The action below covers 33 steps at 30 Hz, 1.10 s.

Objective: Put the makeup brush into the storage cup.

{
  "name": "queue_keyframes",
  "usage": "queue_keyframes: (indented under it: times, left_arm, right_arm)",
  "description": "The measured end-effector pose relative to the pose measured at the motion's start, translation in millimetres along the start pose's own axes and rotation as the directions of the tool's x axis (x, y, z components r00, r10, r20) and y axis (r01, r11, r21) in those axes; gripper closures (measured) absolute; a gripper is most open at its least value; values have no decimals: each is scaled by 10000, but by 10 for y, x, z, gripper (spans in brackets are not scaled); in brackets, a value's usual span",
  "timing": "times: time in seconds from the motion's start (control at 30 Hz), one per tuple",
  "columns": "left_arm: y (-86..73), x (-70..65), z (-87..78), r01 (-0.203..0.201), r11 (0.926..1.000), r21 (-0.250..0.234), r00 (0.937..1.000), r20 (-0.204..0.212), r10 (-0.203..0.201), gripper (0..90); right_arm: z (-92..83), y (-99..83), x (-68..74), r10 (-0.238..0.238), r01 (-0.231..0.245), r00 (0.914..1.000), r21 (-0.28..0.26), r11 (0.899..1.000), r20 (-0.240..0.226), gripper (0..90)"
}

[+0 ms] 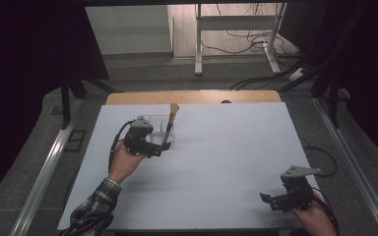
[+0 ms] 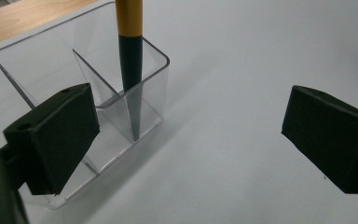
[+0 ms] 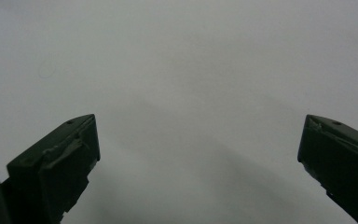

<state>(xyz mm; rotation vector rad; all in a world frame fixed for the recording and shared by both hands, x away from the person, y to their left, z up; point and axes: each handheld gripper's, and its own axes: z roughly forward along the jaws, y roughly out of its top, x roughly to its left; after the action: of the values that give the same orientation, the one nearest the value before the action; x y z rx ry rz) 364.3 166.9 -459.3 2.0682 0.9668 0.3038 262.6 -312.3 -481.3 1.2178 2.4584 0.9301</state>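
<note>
Surface: pale grey table, dim room beyond.
Left gripper: jaws spread wide, pinching nothing, just near-left of the organizer.
Clear organizer: far-left on table, divided into compartments.
Pen: black with orange top, upright in the right-end compartment.
Right gripper: near-right, jaws spread, over bare table.

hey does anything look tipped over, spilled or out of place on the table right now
Nothing stands out. The pen stands leaning in the clear holder, which sits upright on the table.
</note>
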Motion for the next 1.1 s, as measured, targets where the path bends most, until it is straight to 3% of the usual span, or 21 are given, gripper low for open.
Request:
queue_keyframes:
  times: [0.87,1.1]
  left_arm:
    - [-170,-140,-67,-604,9979,236,9981,163,601,0]
    - [-218,-167,-134,-545,9983,223,9984,152,541,0]
  right_arm:
    - [-10,3,2,24,-24,10000,1,10000,-77,0]
    - [-17,2,-5,87,-88,9999,-107,9999,-111,0]
